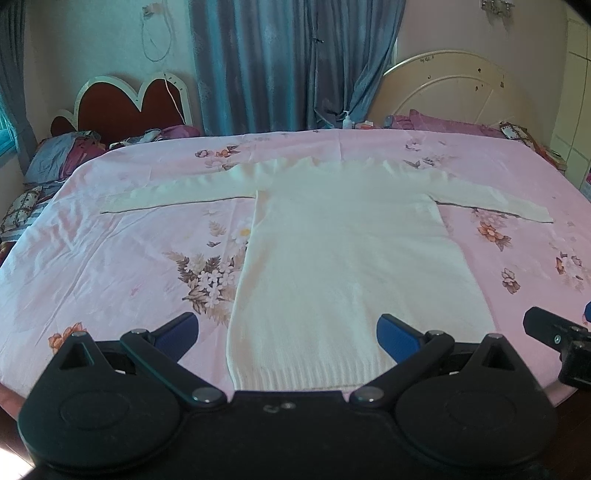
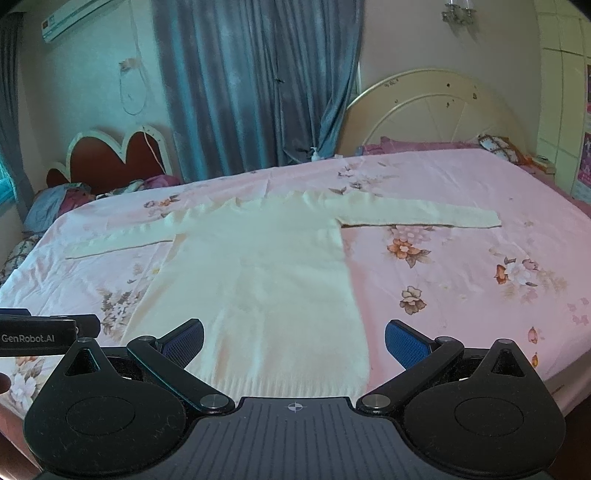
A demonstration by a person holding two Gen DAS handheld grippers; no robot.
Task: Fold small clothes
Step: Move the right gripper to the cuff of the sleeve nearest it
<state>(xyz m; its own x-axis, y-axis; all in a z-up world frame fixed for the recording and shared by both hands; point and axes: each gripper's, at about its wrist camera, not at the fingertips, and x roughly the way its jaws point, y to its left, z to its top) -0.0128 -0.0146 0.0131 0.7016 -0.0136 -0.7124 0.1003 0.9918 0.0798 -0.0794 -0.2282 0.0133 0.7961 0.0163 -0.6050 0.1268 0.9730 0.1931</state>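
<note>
on the pink floral bedsheet (image 1: 110, 258) a cream knit sweater (image 1: 343, 258) lies flat, sleeves spread. left gripper (image 1: 287, 334) and right gripper (image 2: 294, 341) hover released, empty. best pinch each cuff, fold inward evenly.

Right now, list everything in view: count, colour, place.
sweater: 1, cream, flat on the bed, sleeves spread out, hem nearest
sheet: 1, pink floral, covers the bed
headboards: 2, red heart shape far left, cream round far right
curtains: blue-grey, back wall, middle
pillows: blue far left, purple far right
pump bottle: 1, white, behind the bed
air conditioner: 1, white, top left wall
left gripper: open, above the hem
right gripper: open, above the hem's right corner
</note>
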